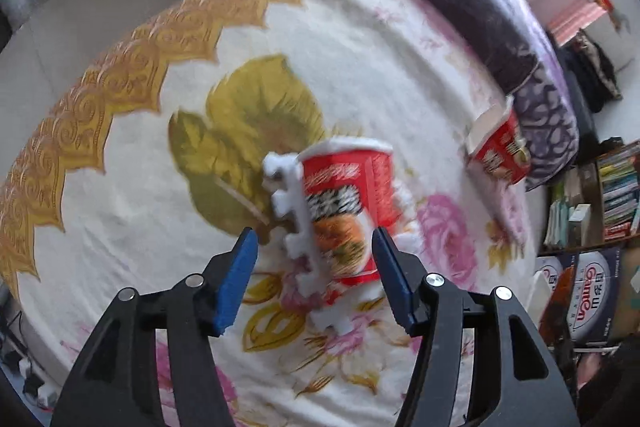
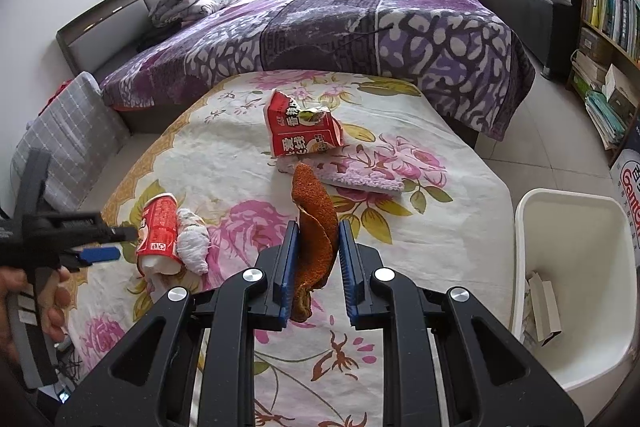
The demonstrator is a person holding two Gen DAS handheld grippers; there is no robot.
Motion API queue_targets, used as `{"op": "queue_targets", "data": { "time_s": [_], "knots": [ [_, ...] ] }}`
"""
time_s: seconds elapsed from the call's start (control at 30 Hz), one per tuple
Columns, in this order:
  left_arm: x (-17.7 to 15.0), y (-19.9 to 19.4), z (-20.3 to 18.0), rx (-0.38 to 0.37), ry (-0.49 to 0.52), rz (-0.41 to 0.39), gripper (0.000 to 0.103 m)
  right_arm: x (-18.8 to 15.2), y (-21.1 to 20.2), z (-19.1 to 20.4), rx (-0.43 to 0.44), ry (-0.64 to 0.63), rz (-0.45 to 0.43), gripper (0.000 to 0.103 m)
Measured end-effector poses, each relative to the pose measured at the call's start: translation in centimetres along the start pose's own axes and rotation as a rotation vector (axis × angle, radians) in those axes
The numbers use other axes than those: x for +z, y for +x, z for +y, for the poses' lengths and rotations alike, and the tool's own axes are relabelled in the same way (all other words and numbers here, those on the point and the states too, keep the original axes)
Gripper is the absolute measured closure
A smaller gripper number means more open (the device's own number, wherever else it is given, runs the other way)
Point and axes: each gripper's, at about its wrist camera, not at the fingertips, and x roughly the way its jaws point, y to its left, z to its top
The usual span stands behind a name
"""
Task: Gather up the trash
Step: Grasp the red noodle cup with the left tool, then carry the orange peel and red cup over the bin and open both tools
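Note:
A red instant-noodle cup [image 1: 348,187] lies on its side on the floral tablecloth [image 1: 360,47], with a white notched foam piece [image 1: 294,223] against it. My left gripper [image 1: 314,231] stands open over them, one blue pad on each side of the cup and neither touching it. The right wrist view shows the same cup [image 2: 158,231] and white piece [image 2: 192,239] at the table's left, with the left gripper [image 2: 100,243] beside them. My right gripper [image 2: 318,239] is shut on an orange textured strip [image 2: 314,223] that hangs between its pads.
A torn red carton [image 2: 300,127] rests on a pink towel [image 2: 360,171] at the table's far side. A white bin [image 2: 576,211] with cardboard scraps stands by the right edge. A bed with a purple blanket [image 2: 360,23] lies beyond, and bookshelves [image 2: 608,7] are at the right.

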Motion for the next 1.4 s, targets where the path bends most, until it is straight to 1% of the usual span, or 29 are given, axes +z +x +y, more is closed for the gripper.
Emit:
{"op": "queue_targets", "data": {
  "time_s": [0.07, 0.13, 0.17, 0.23, 0.27, 0.3, 0.33, 0.37, 0.47, 0.6, 0.67, 0.77, 0.9, 1.0, 1.1, 1.4],
  "knots": [
    [0.0, 0.2, -1.1, 0.002, 0.029, -0.009, 0.044, 0.0, 0.1, -0.1, 0.000, 0.002, 0.001, 0.084],
    [-0.1, 1.1, -2.4, 0.033, 0.065, -0.006, 0.044, 0.0, 0.1, -0.2, -0.001, 0.001, 0.002, 0.084],
    [-0.1, 1.6, -2.9, 0.050, 0.079, -0.003, 0.044, 0.0, 0.1, -0.2, -0.002, 0.001, 0.002, 0.084],
    [-0.2, 2.9, -4.1, 0.110, 0.117, 0.007, 0.044, 0.0, 0.2, -0.5, -0.008, -0.001, 0.005, 0.084],
    [-0.2, 3.3, -4.5, 0.133, 0.130, 0.003, 0.046, 0.0, 0.2, -0.6, -0.010, -0.001, 0.006, 0.084],
    [-0.2, 3.7, -5.0, 0.161, 0.146, -0.007, 0.053, 0.0, 0.2, -0.8, -0.011, 0.000, 0.008, 0.084],
    [-0.2, 4.0, -5.3, 0.185, 0.155, -0.020, 0.053, 0.0, 0.1, -1.0, -0.013, 0.001, 0.010, 0.084],
    [-0.1, 4.1, -5.4, 0.190, 0.154, -0.030, 0.056, -0.1, 0.1, -1.2, -0.014, 0.001, 0.010, 0.084],
    [0.3, 3.2, -5.5, 0.156, 0.131, -0.061, 0.061, 0.0, -0.4, -2.0, -0.013, 0.011, 0.004, 0.084],
    [0.7, 0.8, -6.7, 0.092, 0.133, -0.146, 0.061, 0.3, -1.2, -2.7, -0.011, 0.030, -0.016, 0.084],
    [0.5, -0.2, -7.6, 0.071, 0.143, -0.175, 0.061, 0.5, -1.6, -3.2, -0.009, 0.044, -0.027, 0.084],
    [0.1, -1.6, -9.6, 0.053, 0.170, -0.224, 0.061, 0.7, -2.4, -3.9, -0.014, 0.060, -0.045, 0.084],
    [-0.9, -3.2, -12.6, 0.036, 0.236, -0.288, 0.061, 0.9, -3.3, -4.9, -0.025, 0.078, -0.063, 0.084],
    [-1.8, -3.9, -14.4, 0.025, 0.272, -0.313, 0.061, 0.9, -4.1, -5.9, -0.039, 0.090, -0.075, 0.084],
    [-2.6, -4.1, -15.9, 0.014, 0.299, -0.321, 0.061, 0.7, -4.9, -6.9, -0.053, 0.102, -0.084, 0.084],
    [-5.7, -3.1, -20.9, -0.025, 0.380, -0.288, 0.061, 0.0, -6.9, -10.8, -0.120, 0.155, -0.095, 0.084]
  ]
}}
